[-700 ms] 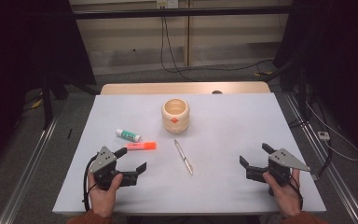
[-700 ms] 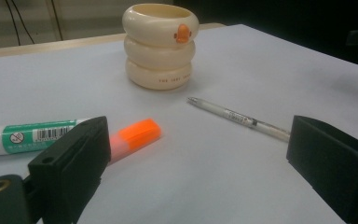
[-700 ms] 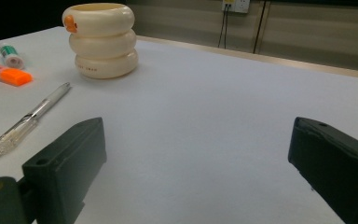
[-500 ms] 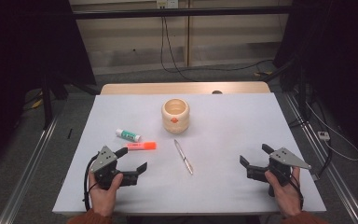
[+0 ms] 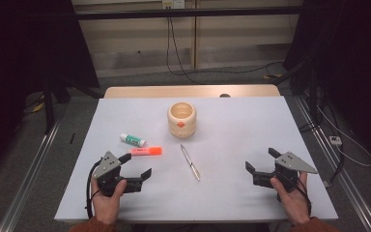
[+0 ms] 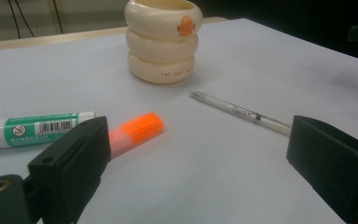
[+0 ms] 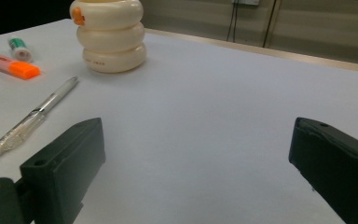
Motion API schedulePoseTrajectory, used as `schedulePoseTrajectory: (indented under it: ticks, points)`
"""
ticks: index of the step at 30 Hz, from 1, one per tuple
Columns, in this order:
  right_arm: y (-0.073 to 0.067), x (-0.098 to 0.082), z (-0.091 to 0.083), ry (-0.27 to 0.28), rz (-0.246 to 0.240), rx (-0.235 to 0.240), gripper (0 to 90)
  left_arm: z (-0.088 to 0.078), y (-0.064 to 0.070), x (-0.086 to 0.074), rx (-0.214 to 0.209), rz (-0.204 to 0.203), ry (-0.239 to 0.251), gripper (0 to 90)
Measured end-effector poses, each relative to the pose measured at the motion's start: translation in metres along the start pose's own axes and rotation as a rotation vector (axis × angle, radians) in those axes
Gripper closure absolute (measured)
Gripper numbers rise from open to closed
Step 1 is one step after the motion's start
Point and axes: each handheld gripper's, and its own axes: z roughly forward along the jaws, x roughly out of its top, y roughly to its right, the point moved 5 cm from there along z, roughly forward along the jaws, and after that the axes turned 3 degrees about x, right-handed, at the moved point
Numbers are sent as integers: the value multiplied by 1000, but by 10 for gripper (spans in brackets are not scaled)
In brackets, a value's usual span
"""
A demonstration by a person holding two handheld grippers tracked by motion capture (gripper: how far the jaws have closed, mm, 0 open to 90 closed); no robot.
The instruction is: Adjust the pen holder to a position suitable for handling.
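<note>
Two wide-open, empty tongs, left and right, over grey table, dark room.

A white-topped table is carrying four things; a cream ringed cup is standing toward its far middle; a pen is lying nearer than the cup; an orange highlighter and a green-labelled glue stick are lying to the cup's left and nearer.

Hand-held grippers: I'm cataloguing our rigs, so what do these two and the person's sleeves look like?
Both are black, with blocky, square-ended jaws. The left hand-held gripper and the right hand-held gripper each carry a grey three-cornered plate on top. A black cable loops from the left one. A round brass-coloured fitting sits low on each body. The sleeves are rust-orange.
</note>
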Motion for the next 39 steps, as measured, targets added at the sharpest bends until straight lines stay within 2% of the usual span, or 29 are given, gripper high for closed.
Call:
schedulePoseTrajectory:
  ticks: [7,10,15,19,25,34,39]
  points:
    - [-7,7,11,19,-12,47,32,-1,1,0,0,1,-2,61]
    - [-8,7,13,8,-4,56,39,-1,1,-1,-2,-1,0,61]
    - [-12,14,18,21,-24,92,50,-1,2,-1,-8,7,0,60]
    - [-15,23,24,21,-37,97,52,-2,3,0,-16,13,7,60]
    - [-23,33,43,13,-53,120,54,-2,2,0,-11,15,6,59]
    - [-32,52,72,-13,-18,158,59,-3,0,1,4,19,15,59]
    - [-34,62,91,-42,-13,171,63,-1,0,2,-10,6,24,57]
